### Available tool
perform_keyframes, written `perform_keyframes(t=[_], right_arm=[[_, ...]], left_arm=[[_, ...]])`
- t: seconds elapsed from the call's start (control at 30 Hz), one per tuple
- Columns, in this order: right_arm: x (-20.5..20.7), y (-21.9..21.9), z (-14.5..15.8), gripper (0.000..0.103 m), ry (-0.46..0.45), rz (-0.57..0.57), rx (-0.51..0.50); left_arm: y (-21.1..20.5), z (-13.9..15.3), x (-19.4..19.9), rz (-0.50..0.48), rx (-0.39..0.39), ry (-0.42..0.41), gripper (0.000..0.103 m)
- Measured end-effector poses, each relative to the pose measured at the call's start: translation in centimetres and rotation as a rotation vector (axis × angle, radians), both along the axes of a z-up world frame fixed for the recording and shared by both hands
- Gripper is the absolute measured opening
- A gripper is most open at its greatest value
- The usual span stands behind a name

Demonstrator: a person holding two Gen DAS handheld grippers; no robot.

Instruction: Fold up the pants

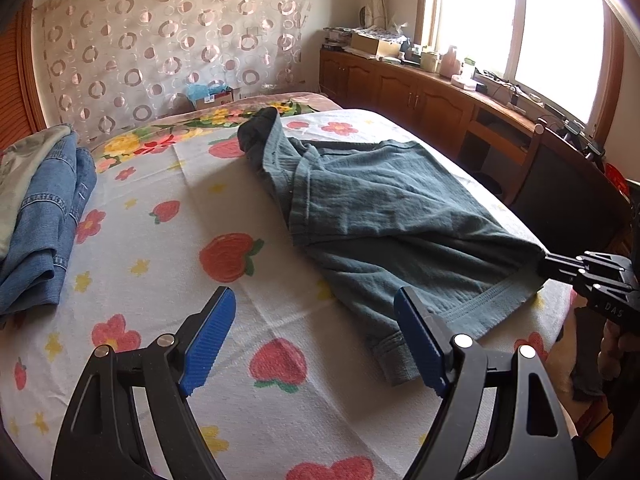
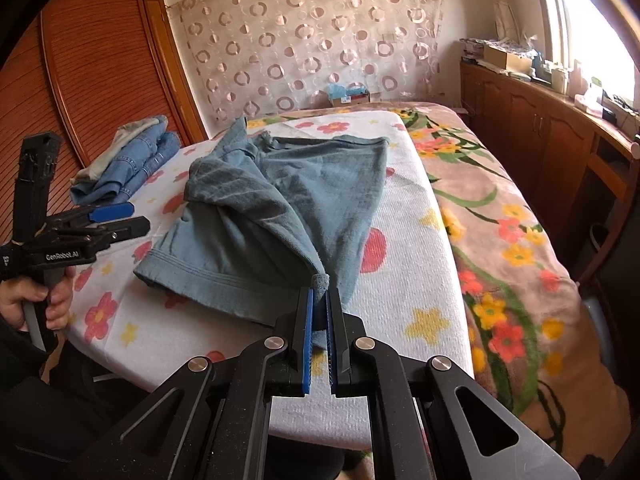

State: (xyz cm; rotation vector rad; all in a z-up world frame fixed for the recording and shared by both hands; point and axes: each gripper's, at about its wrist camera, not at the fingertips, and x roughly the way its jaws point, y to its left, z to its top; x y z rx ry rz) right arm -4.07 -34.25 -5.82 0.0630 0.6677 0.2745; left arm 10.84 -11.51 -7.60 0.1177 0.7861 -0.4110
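Note:
Grey-green pants (image 1: 384,216) (image 2: 280,208) lie on the white flowered sheet (image 1: 168,264) (image 2: 408,292), partly doubled over with a raised fold near the middle. My right gripper (image 2: 319,292) is shut on a cuff end of the pants near the bed's front edge; in the left wrist view the right gripper (image 1: 550,260) pinches the cloth at the far right. My left gripper (image 1: 316,320) hangs open above the sheet, its blue pads (image 1: 208,340) wide apart, with the ribbed hem just behind its right finger. In the right wrist view the left gripper (image 2: 128,218) sits left of the pants.
Folded blue jeans (image 1: 44,216) (image 2: 132,164) lie at the bed's far left. A flowered blanket (image 2: 504,240) covers the bed's right side. Wooden cabinets (image 1: 420,92) with clutter run under the window. A hand (image 2: 36,300) grips the left tool's handle.

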Motion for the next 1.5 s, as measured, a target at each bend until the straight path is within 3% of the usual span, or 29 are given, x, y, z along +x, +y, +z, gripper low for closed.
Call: perform_keyframes(t=[0.23, 0.5, 0.93, 1.2, 1.5], right_arm=[[0.3, -0.6, 0.8, 0.016, -0.007, -0.039, 0.018], [1.1, 1.9, 3.1, 0.035, -0.082, 0.025, 0.008], [7.6, 9.4, 2.8, 0.035, -0.072, 0.245, 0.008], [12.3, 13.2, 1.7, 0.035, -0.048, 0.289, -0.099], [14.0, 15.1, 1.4, 0.035, -0.012, 0.310, -0.168]], left_arm=[[1.3, 0.6, 0.0, 0.026, -0.013, -0.018, 0.082], [3.0, 1.4, 0.0, 0.056, -0.028, -0.036, 0.082], [5.8, 2.0, 0.5, 0.109, -0.043, -0.055, 0.082], [7.1, 1.8, 0.7, 0.132, -0.056, -0.054, 0.082], [8.1, 1.2, 0.6, 0.148, -0.067, -0.044, 0.082]])
